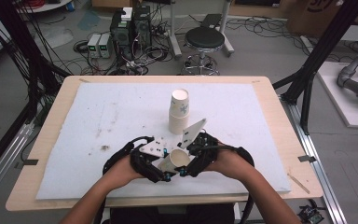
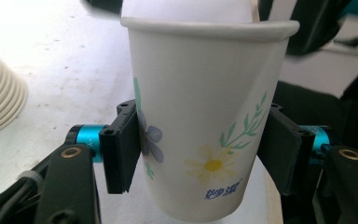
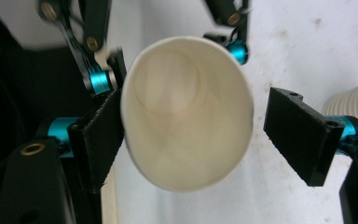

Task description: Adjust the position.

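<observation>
Jaws of left gripper (image 2: 205, 154) clamping paper cup (image 2: 205, 121), cup stack (image 1: 179, 112) behind

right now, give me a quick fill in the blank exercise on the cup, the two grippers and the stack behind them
1. The left gripper is shut on a paper ____ printed with flowers.
2. The right gripper stands ____ around the rim of the cup, one pad clear of it.
3. Behind the hands, the stack of cups stands ____ on the white mat.
4. The held cup carries a daisy with a ____ centre.

Missing words: cup; open; upright; yellow
</observation>
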Available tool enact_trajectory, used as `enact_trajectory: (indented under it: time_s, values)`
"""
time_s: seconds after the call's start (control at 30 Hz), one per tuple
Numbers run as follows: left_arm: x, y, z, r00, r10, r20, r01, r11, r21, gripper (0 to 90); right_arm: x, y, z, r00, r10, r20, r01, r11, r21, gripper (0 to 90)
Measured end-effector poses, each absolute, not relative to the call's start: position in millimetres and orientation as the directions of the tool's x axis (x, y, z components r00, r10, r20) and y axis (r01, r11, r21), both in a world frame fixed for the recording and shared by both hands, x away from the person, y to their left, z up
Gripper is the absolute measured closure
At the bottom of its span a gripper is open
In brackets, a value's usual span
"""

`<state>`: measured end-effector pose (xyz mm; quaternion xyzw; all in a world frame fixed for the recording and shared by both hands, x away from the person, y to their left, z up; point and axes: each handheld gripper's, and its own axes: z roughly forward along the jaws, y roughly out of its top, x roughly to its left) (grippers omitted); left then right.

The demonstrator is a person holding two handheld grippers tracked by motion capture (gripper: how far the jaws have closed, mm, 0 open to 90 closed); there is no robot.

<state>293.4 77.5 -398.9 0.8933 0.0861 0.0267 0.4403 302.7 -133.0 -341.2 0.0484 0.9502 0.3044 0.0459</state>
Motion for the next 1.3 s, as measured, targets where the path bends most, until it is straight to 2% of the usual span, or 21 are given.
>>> enact_trajectory:
  time_s: [0.13, 0.27, 0.43, 0.73, 0.87, 1.3]
  values:
    - [293.6, 88.6, -405.1, 0.972, 0.23, -0.049, 0.169, -0.538, 0.826, 34.7, 302.5, -147.6, -335.9, -0.985, 0.172, -0.033, 0.105, 0.733, 0.672, 20.3]
    - [293.2, 98.6, -411.1, 0.96, 0.27, -0.077, 0.205, -0.487, 0.849, 34.8, 304.9, -162.9, -337.9, -0.973, 0.232, 0.013, 0.172, 0.683, 0.709, 20.3]
    - [293.0, 112.2, -416.1, 0.943, 0.321, -0.09, 0.226, -0.416, 0.881, 34.9, 304.2, -180.4, -344.4, -0.956, 0.291, 0.024, 0.206, 0.615, 0.761, 20.3]
    - [290.0, 139.1, -418.9, 0.894, 0.442, -0.078, 0.21, -0.259, 0.943, 34.8, 299.2, -215.8, -366.1, -0.892, 0.45, 0.047, 0.294, 0.498, 0.816, 20.3]
    - [289.0, 151.5, -416.5, 0.869, 0.489, -0.077, 0.192, -0.189, 0.963, 34.0, 296.5, -229.4, -373.7, -0.874, 0.483, 0.053, 0.302, 0.455, 0.838, 20.3]
    - [289.9, 180.8, -411.1, 0.789, 0.612, -0.047, 0.135, -0.097, 0.986, 32.8, 290.4, -251.2, -385.6, -0.844, 0.536, 0.026, 0.277, 0.394, 0.876, 20.3]
